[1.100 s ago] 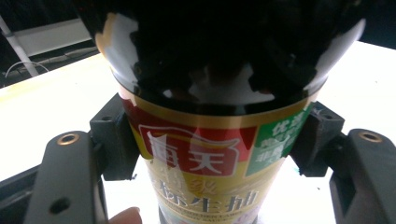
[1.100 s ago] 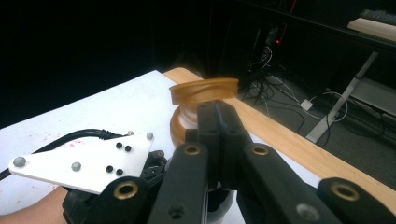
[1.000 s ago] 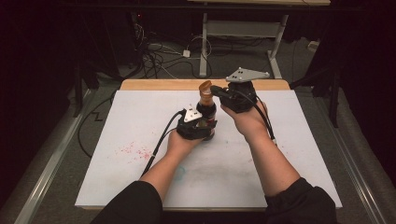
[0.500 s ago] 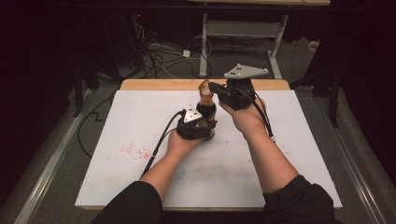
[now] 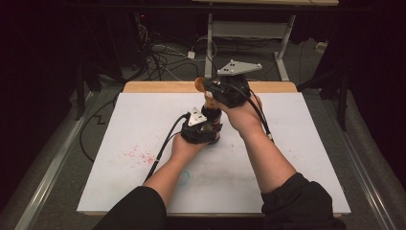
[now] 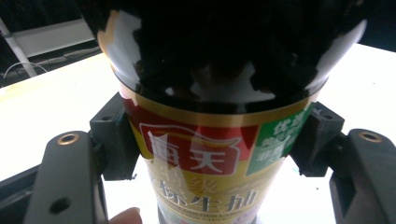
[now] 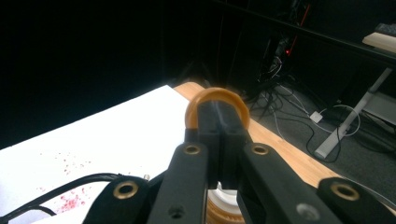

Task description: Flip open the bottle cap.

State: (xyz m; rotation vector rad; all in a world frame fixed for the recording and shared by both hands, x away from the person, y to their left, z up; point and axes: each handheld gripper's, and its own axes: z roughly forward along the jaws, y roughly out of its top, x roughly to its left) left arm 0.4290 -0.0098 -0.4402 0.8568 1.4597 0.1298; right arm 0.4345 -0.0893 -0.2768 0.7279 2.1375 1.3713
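The left tongs are clamping the soy sauce bottle upright on the bench, while the right tongs are pinching its orange cap, now off; pouring probably remains.

A: What covers the bench?
B: A white sheet, with red specks at its left and a faint blue mark nearer the front.
A: And behind?
B: Tangled cables on the floor and a white frame.
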